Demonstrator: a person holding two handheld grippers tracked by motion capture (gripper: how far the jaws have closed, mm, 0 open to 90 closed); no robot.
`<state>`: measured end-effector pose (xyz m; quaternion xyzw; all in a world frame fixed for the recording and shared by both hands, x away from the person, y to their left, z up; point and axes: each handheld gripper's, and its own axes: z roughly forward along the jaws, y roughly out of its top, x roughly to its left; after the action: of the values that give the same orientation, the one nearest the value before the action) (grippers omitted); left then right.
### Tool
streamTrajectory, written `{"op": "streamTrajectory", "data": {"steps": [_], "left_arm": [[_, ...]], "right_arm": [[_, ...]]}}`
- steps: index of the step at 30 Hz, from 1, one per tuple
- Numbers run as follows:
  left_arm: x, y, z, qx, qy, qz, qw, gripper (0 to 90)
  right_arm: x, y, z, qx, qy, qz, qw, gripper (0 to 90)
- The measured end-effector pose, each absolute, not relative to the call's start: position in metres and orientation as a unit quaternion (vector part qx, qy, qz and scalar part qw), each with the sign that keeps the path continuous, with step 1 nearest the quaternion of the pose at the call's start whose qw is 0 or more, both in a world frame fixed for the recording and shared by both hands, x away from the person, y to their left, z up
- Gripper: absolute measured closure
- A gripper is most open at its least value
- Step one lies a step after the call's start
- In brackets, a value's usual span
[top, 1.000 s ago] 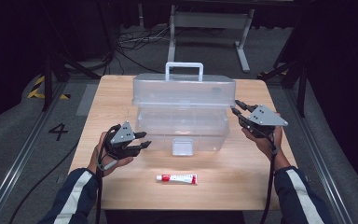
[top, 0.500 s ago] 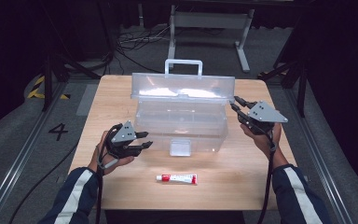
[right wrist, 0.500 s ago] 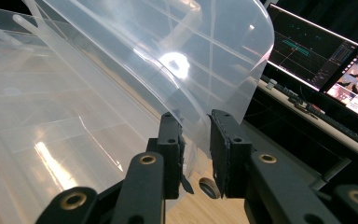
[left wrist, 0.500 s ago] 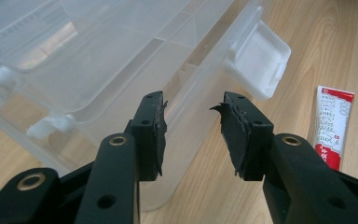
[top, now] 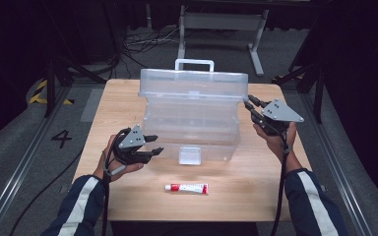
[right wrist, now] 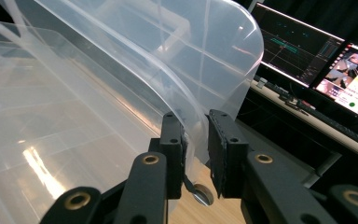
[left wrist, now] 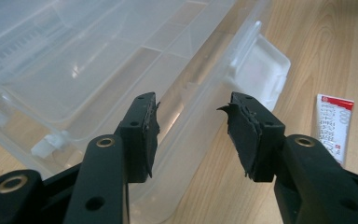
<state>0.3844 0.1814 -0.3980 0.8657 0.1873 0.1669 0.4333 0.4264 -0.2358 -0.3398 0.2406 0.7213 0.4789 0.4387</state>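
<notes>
A clear plastic storage box [top: 192, 132] stands mid-table, its lid [top: 193, 83] raised partway with the white handle [top: 194, 63] on top. My right gripper [top: 249, 102] is shut on the lid's right edge; in the right gripper view the lid rim [right wrist: 193, 116] runs between the jaws of the right gripper [right wrist: 196, 137]. My left gripper [top: 156, 144] sits at the box's front left corner. Its jaws have just been opening and nothing is pinched in the left gripper [left wrist: 193, 126]. A red and white tube [top: 187, 188] lies on the wood in front of the box.
The box's front latch [top: 189, 155] hangs down toward the tube [left wrist: 333, 123]. The wooden table [top: 256, 196] has bare room at front left and front right. Monitors [right wrist: 345, 60] stand beyond the table's right side. A metal frame [top: 221, 22] stands on the floor behind.
The lid has swung up further with the right gripper on its right edge. The left gripper's jaws have spread a little while the hand stayed in place.
</notes>
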Motion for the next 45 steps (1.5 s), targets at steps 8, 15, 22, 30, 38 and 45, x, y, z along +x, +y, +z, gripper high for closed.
{"op": "streamTrajectory", "data": {"steps": [8,15,22,30,38,45], "left_arm": [[0.396,0.177,-0.405,0.876,0.189,0.151,0.418,54.4],[0.402,0.175,-0.409,0.885,0.183,0.142,0.403,57.8],[0.412,0.170,-0.414,0.899,0.171,0.127,0.384,64.8],[0.416,0.165,-0.416,0.909,0.151,0.128,0.366,69.3],[0.419,0.166,-0.415,0.914,0.138,0.121,0.363,71.5],[0.421,0.167,-0.415,0.914,0.132,0.115,0.365,73.0]], "right_arm": [[0.437,-0.233,-0.332,0.262,0.709,0.486,0.439,78.1],[0.446,-0.231,-0.327,0.273,0.701,0.489,0.441,78.9],[0.456,-0.228,-0.323,0.287,0.691,0.490,0.447,80.1],[0.467,-0.220,-0.318,0.301,0.682,0.471,0.472,82.6],[0.480,-0.217,-0.312,0.312,0.682,0.460,0.476,84.1],[0.493,-0.217,-0.306,0.316,0.690,0.451,0.471,84.7]]}}
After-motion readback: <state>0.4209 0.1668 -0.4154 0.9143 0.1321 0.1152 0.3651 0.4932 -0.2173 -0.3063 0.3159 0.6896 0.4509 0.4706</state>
